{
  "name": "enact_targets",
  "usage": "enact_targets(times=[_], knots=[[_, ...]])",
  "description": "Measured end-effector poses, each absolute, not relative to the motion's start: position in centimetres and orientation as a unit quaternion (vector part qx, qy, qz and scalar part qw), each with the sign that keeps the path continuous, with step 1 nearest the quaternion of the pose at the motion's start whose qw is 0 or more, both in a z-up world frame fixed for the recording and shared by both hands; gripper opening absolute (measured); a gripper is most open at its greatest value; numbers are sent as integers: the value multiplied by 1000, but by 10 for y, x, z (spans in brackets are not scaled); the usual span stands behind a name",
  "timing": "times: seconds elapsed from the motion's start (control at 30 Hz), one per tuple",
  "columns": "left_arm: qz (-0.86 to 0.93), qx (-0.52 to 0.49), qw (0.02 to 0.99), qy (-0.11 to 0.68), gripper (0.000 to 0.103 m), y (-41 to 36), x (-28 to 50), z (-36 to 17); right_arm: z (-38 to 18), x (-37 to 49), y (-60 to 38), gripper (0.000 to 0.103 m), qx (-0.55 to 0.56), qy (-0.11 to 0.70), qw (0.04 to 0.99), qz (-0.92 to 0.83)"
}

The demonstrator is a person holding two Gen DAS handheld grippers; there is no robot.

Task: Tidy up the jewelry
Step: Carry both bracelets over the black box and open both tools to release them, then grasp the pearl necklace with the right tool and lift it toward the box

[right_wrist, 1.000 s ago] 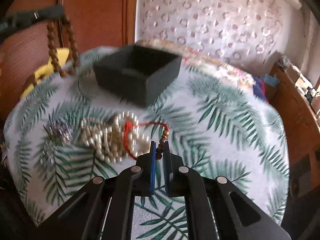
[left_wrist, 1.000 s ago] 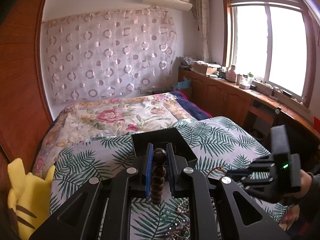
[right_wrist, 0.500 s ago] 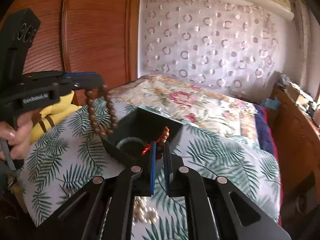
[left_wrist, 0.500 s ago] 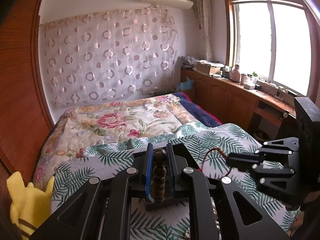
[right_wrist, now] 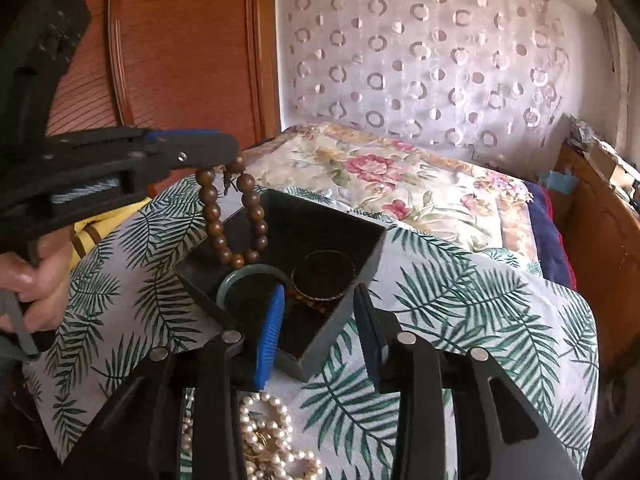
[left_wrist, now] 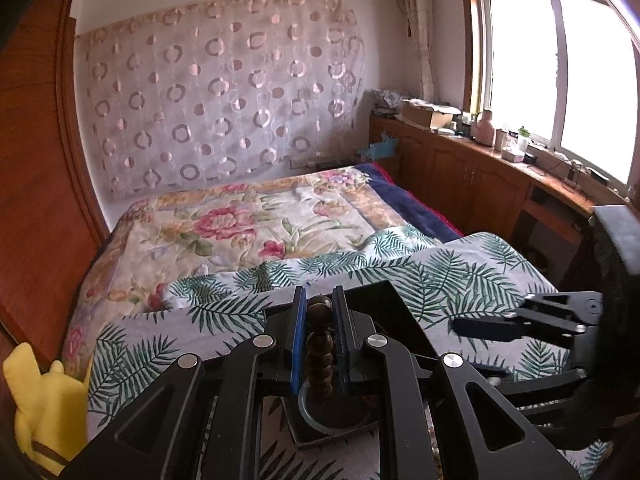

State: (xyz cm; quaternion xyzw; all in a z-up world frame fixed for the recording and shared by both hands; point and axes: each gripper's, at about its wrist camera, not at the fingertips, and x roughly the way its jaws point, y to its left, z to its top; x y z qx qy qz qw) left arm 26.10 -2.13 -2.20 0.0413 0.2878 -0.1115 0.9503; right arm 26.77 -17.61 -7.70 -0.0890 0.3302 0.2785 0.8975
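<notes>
My left gripper [left_wrist: 319, 300] is shut on a brown wooden bead bracelet [left_wrist: 319, 344]. In the right wrist view that bracelet [right_wrist: 212, 212] dangles from the left gripper [right_wrist: 224, 152] over the far left corner of the black box [right_wrist: 372, 240]. A pale green bangle [right_wrist: 240, 276] and a dark bangle [right_wrist: 324, 254] lie in the box, with small orange-brown beads [right_wrist: 308, 304] beside them. My right gripper [right_wrist: 318, 300] hovers over the box's near corner. Its jaws are opening and nothing is between the pads. In the left wrist view it [left_wrist: 472, 344] reaches in from the right.
A pearl necklace [right_wrist: 272, 440] lies heaped on the palm-leaf cloth [right_wrist: 460, 320] near the right gripper. Behind the cloth is a floral quilt [left_wrist: 240, 228]. A yellow plush toy [left_wrist: 36, 412] sits at the left edge, and wooden cabinets [left_wrist: 460, 176] stand under the window.
The right gripper carried a red cord bracelet from the cloth to the box and its jaws parted; the bracelet has left them. The left gripper brought the bead bracelet over the box.
</notes>
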Motion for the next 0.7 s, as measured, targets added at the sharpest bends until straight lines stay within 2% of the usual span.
enact_targets(times=[0.2,0.27,0.4,0.57,0.7], knots=[[-104,47,951,289,23,-24,263,-26,-80,247,-186,39,-98,324,900,276],[-103,50,951,286,34,-23,258,-26,-82,240,-190,38,-99,324,899,277],[-106,47,951,287,46,-18,242,-30,-94,228,-198,38,-99,337,892,283],[-119,47,951,283,74,-12,212,-37,-114,219,-204,38,-107,361,882,284],[-127,39,951,278,87,-9,192,-44,-128,214,-205,38,-108,377,874,286]])
